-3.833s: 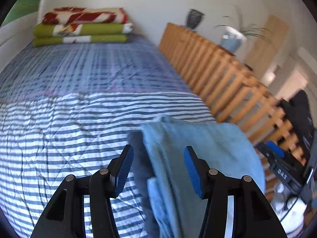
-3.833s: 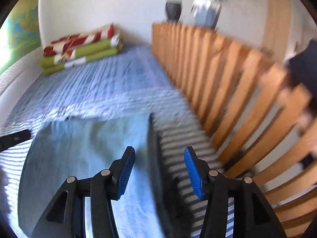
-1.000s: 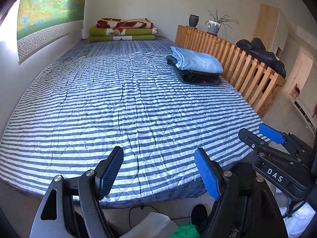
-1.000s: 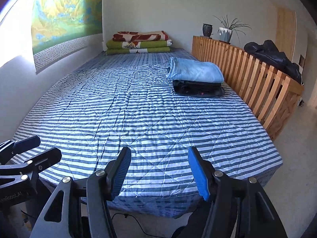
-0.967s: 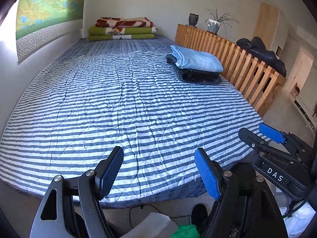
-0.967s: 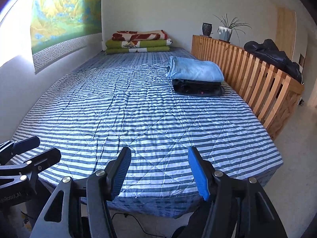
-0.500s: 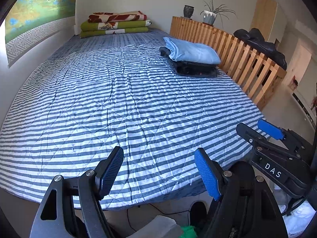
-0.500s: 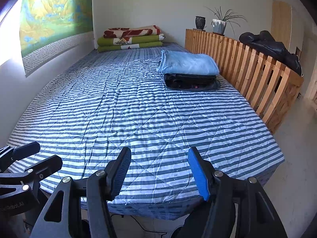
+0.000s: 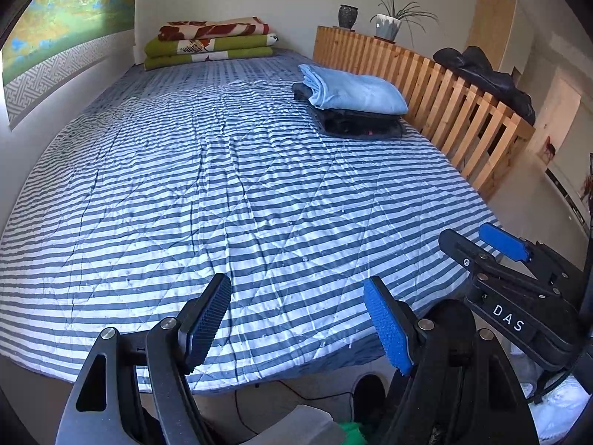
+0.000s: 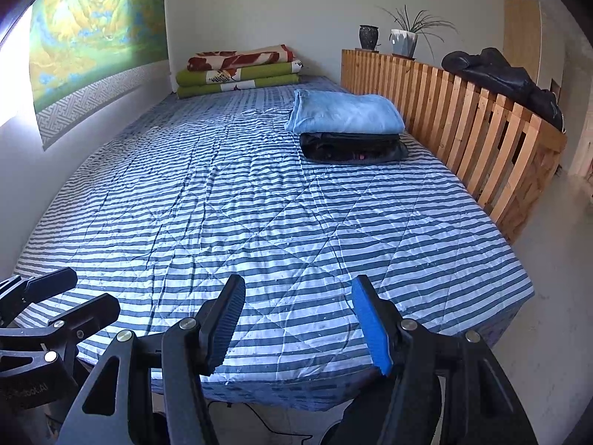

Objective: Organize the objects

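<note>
- I have the left tongs (image 9: 296, 319) standing wide with nothing between the pads, hanging over the foot end of the bed (image 9: 229, 200).
- My right tongs (image 10: 298, 320) stand a little narrower, also empty, at the same foot edge; each pair shows in the other's view at the side.
- The task's thing, a folded light blue cloth (image 9: 355, 91), lies on top of a folded dark garment (image 9: 361, 122); the two make one neat stack on the far right part of the bed, just beside the wooden slat rail (image 9: 448, 100).
- Folded green and red blankets (image 9: 211, 46) sit stacked at the head end against the wall, well apart from that stack.
- I judge the organizing close to done: nothing loose lies on the striped cover, and nothing is left in my grip. Whether more items wait off the bed I cannot tell.
- Against the earliest frames, the change is large: then both tongs were right at the blue cloth, with its edge between the pads; now they are pulled back to the foot of the bed and the cloth rests free.
- Over the last second the view shifted only slightly, and the stack has not moved.
</note>
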Available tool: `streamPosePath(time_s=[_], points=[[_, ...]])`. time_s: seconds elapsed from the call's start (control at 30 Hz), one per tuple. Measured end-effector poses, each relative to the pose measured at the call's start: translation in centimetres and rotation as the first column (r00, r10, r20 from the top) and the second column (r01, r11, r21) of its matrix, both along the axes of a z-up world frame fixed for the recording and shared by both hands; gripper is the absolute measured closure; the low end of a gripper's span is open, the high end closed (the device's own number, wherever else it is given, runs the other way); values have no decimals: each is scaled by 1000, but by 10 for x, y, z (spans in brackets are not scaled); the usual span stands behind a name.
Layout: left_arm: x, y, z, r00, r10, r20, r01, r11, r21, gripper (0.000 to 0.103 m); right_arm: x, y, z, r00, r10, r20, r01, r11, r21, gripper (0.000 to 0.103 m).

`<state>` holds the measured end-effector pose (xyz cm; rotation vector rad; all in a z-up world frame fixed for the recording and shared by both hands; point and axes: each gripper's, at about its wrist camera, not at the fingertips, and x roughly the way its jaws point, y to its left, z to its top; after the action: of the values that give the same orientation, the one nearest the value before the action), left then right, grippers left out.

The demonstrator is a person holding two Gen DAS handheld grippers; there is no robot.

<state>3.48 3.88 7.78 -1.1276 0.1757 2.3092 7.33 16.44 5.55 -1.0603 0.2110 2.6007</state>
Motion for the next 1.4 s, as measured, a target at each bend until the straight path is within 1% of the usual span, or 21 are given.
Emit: streamPosePath(time_s=[0.57, 1.4], points=[[-8, -14, -5, 1000, 20, 15, -20, 1000, 18, 26, -5, -7, -6, 1000, 14, 18, -14, 1000, -5, 47], [-3, -10, -6, 1000, 4, 16, -4, 1000, 18, 26, -3, -8, -13, 999, 13, 30, -12, 1000, -28, 47]])
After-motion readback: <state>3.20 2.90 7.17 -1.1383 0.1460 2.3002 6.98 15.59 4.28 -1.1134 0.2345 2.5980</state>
